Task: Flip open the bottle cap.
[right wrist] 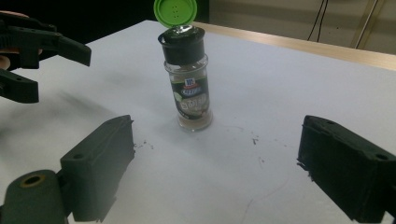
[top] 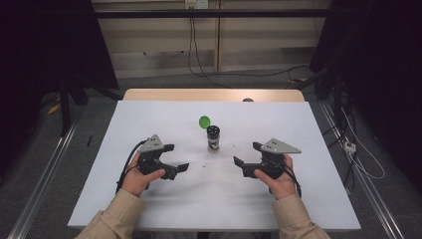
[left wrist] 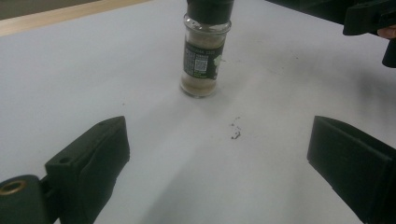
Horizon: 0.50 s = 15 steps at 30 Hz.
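A big white sheet (top: 164,199) covers the table (top: 214,94). It fills the middle of the high view. A strip of light wood shows along the table's far edge, near the top of the sheet. The sheet has a few tiny dark specks (left wrist: 236,130) on it, just in front of the jar.

A small glass spice jar (top: 213,139) stands upright in the middle of the sheet, a bit above the center of the high view. It has pale powder inside and a dark label. Its top is black, and a round green lid (top: 204,121) is flipped up and open behind it. In the right gripper view the green lid (right wrist: 175,11) sits at the top middle of the picture.

The left gripper (top: 174,157) is at the lower left of the jar. A hand (top: 137,179) holds it. Its two black jaws are wide apart and hold nothing. The right gripper (top: 246,157) is at the lower right of the jar, held by the other hand (top: 278,184). Its jaws are wide apart too, with nothing between them. The jar stands between the two grippers, apart from both. Tan sleeves (top: 112,219) come in from the bottom.

Around the table the floor (top: 50,164) is grey. A pale wall (top: 149,35) is at the top, with black cables (top: 194,55) hanging down it. The left and right sides of the room are very dark. Metal rails (top: 40,184) run along both sides of the table.
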{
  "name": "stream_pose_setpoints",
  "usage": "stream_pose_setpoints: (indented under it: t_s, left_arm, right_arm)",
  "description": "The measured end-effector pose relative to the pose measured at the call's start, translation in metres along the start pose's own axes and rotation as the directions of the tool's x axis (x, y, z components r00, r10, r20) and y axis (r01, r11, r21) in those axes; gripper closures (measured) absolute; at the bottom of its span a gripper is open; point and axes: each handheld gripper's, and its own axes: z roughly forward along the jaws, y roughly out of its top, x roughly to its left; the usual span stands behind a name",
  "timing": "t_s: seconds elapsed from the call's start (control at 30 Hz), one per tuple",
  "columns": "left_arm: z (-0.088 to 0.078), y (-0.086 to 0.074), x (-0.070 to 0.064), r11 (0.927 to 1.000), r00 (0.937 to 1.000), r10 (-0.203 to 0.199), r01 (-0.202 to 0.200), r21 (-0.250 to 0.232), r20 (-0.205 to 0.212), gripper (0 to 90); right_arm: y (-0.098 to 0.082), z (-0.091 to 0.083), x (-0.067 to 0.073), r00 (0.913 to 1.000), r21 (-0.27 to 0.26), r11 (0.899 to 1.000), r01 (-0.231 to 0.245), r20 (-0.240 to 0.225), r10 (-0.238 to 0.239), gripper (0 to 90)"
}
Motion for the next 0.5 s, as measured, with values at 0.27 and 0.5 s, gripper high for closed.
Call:
stream_pose_setpoints:
  t_s: [0.27,0.5]
  left_arm:
    - [-0.015,-0.009,0.005,1.0000,0.9997,-0.009,0.009,-0.003,-0.021,5.4]
    - [-0.025,-0.016,0.006,0.9999,0.9995,-0.010,0.009,-0.006,-0.029,5.5]
  right_arm:
    - [-0.011,-0.009,-0.005,1.0000,0.009,1.000,0.003,0.009,-0.003,9.9]
    - [-0.017,-0.017,-0.008,0.9998,0.009,1.000,0.009,0.020,-0.010,10.0]
